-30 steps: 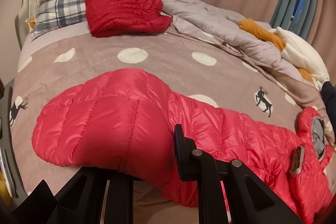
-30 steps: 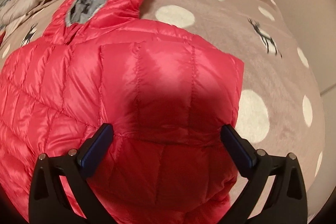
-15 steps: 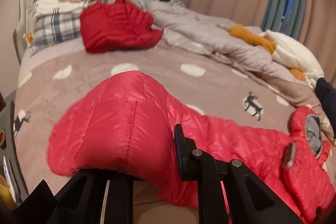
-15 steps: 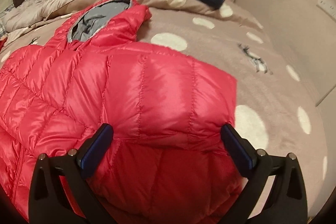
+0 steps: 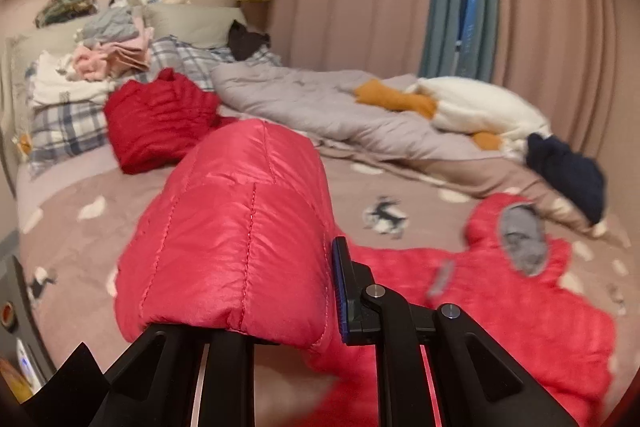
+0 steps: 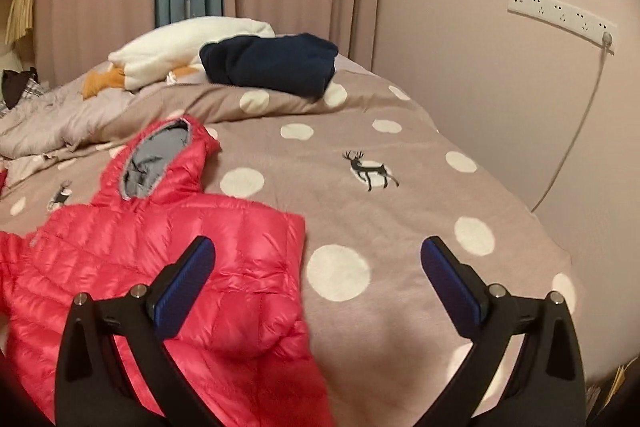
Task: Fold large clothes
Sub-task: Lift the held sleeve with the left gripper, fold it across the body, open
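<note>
My left gripper (image 5: 256, 291) grasps a raised fold of the red down jacket (image 5: 224, 227), which lies across the bed (image 6: 400, 155). My right gripper (image 6: 318, 267) hangs released above the jacket's edge. No writing is legible to me.

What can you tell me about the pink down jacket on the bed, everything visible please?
The pink down jacket is shiny, quilted and puffy, with a hood lined in grey. It lies spread on the dotted bedspread, hood toward the curtains. The left gripper is shut on its bottom end, lifting that part off the bed. The right gripper hovers open above the shoulder edge, holding nothing.
</note>
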